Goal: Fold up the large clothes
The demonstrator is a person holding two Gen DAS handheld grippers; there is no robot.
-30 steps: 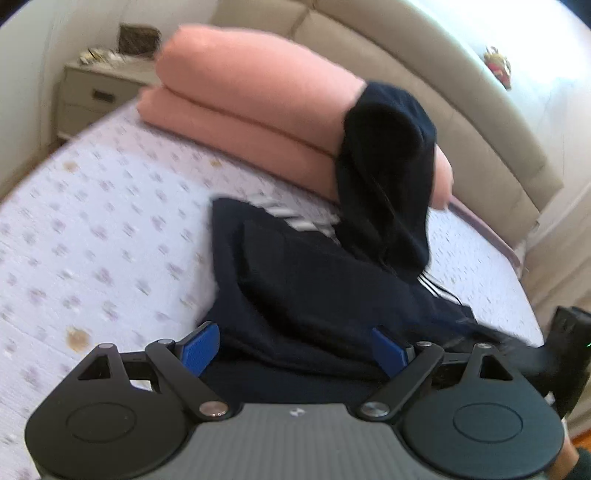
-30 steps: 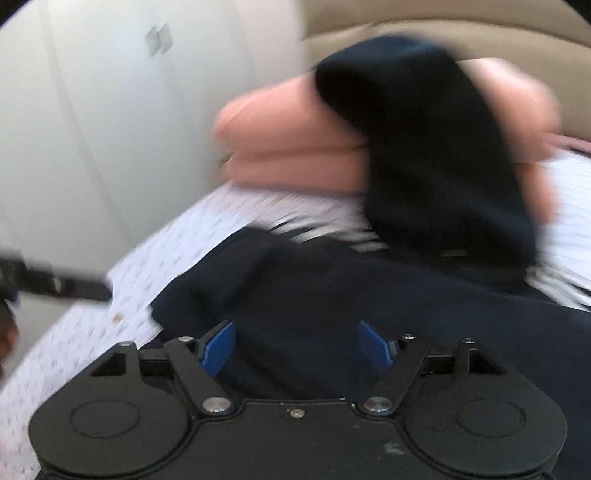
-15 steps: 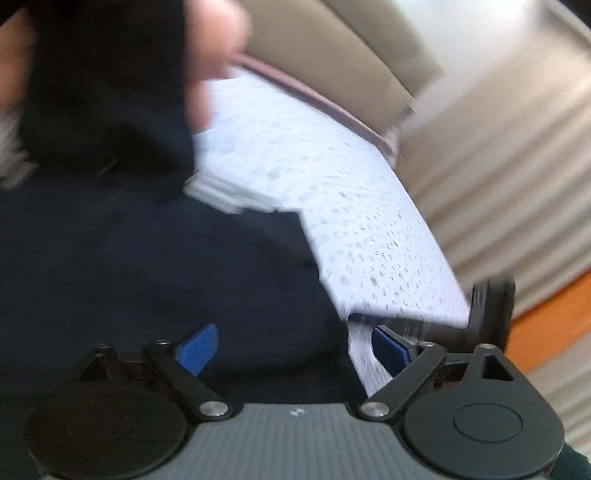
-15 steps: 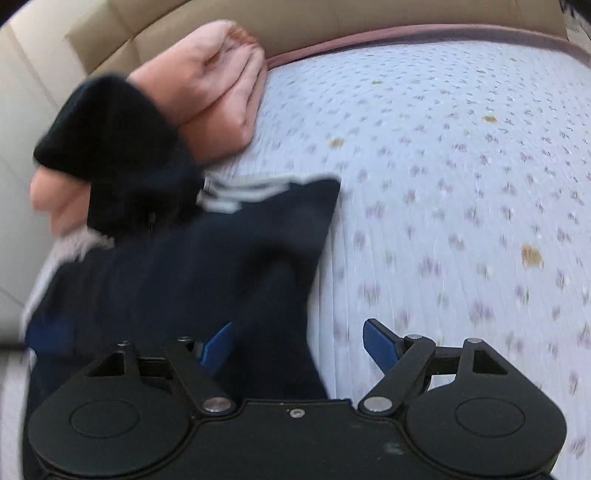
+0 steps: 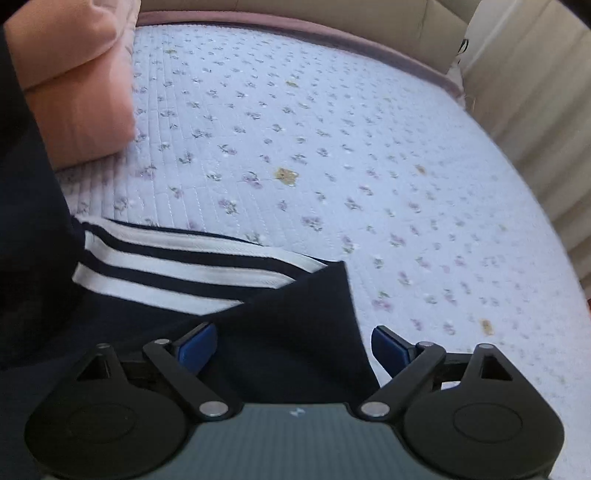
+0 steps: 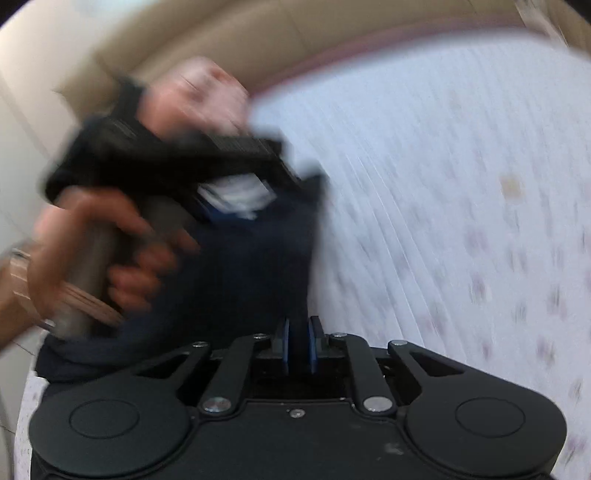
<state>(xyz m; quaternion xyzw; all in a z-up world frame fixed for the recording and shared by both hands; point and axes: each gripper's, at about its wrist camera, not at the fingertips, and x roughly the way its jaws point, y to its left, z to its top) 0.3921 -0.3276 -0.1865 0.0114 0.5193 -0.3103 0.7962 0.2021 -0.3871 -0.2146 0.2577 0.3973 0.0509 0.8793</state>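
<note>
Navy garment (image 5: 295, 343) w/ white stripes lies rumpled on bed (image 5: 332, 155), near pink blanket (image 5: 74, 92). Fold barely begun. Right gripper (image 6: 297, 345) fingers just closed, pinching garment edge. Left gripper (image 5: 293, 349) fingers spread, straddling corner, no grip yet. Most folds left.

A big bed (image 5: 332, 155) with a pale sheet of little purple flowers, a soft tan headboard (image 5: 314, 11) at twelve o'clock, light striped curtains (image 5: 535, 122) at two o'clock
</note>
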